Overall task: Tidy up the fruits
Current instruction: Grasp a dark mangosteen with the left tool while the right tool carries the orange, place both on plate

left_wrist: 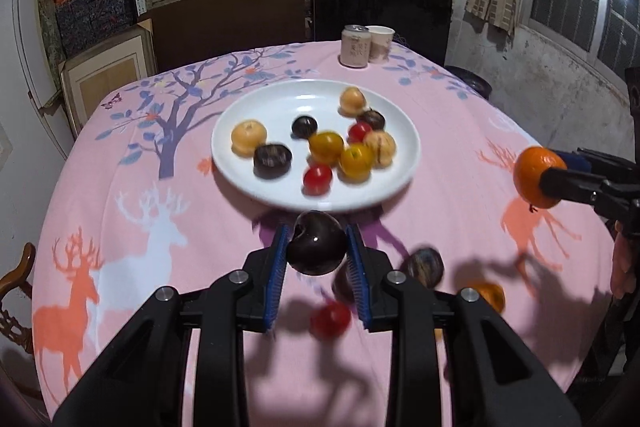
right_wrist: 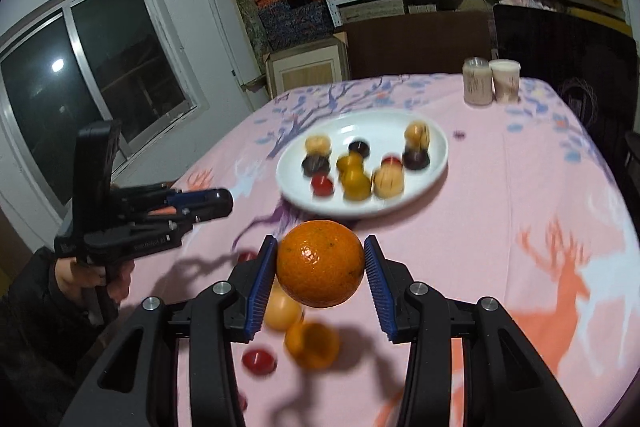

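Beneath the raised grippers, loose fruit on the pink tablecloth blurs and hides partly behind the fingers. Left gripper clamps a glossy dark plum; right gripper clamps a dimpled orange. Both hang near the white plate of small fruits.

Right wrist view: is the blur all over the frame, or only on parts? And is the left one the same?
Right wrist view: plate and loose fruit smeared, held orange sharp between the right tool. Left wrist view: same pattern, dark fruit crisp in the left tool, plate fruit soft; hard shadows on the cloth.
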`<state>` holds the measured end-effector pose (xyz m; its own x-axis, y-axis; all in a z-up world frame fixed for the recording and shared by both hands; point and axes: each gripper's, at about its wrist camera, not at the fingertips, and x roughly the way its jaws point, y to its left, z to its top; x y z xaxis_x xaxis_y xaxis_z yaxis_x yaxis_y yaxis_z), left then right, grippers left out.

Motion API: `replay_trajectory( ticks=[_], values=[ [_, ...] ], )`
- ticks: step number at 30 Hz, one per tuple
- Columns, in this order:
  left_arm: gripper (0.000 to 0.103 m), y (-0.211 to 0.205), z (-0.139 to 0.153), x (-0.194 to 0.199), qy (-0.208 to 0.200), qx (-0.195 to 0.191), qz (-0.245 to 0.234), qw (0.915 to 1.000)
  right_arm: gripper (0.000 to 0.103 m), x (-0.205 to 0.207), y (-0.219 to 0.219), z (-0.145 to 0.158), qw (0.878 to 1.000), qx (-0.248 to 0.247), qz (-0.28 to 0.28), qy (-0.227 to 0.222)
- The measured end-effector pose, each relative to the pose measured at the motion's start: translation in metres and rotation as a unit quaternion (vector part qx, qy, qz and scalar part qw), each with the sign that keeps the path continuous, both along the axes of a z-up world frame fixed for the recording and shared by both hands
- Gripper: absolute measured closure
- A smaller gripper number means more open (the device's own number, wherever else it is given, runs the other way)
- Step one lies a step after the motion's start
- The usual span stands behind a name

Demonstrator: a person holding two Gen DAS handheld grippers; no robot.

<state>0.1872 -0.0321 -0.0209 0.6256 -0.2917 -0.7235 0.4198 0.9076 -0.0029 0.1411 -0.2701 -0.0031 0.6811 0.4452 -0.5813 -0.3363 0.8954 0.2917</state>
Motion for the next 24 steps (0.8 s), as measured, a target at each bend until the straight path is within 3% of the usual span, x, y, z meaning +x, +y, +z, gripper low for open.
replay_trajectory(
  ticks=[4, 8, 13, 16, 18, 22, 24],
  values=[
    [0.074, -0.014, 0.001, 0.069, 0.004, -0.007, 0.02, 0.9998, 0.058, 0.082, 0.009, -0.001, 0.999, -0.011, -0.023, 0.026],
    [0.074, -0.029, -0.014, 0.139, 0.03, -0.014, 0.044, 0.9985, 0.058, 0.156, 0.018, -0.027, 0.997, -0.03, -0.044, 0.059],
    [0.074, -0.047, -0.048, 0.194, 0.061, 0.006, 0.053, 0.9967, 0.057, 0.203, 0.024, -0.058, 0.995, -0.028, -0.058, 0.074],
    [0.065, -0.051, -0.056, 0.198, 0.062, 0.008, 0.047, 0.997, 0.049, 0.208, 0.024, -0.063, 0.996, -0.019, -0.056, 0.07],
    [0.049, -0.047, -0.054, 0.193, 0.05, 0.0, 0.049, 0.9975, 0.048, 0.202, 0.024, -0.058, 0.997, -0.016, -0.055, 0.057],
    [0.041, -0.034, -0.038, 0.167, 0.036, -0.015, 0.054, 0.9978, 0.048, 0.179, 0.018, -0.042, 0.997, -0.014, -0.063, 0.04],
    [0.025, -0.027, -0.029, 0.146, 0.021, -0.013, 0.054, 0.9982, 0.048, 0.157, 0.014, -0.033, 0.998, -0.011, -0.06, 0.035]
  ],
)
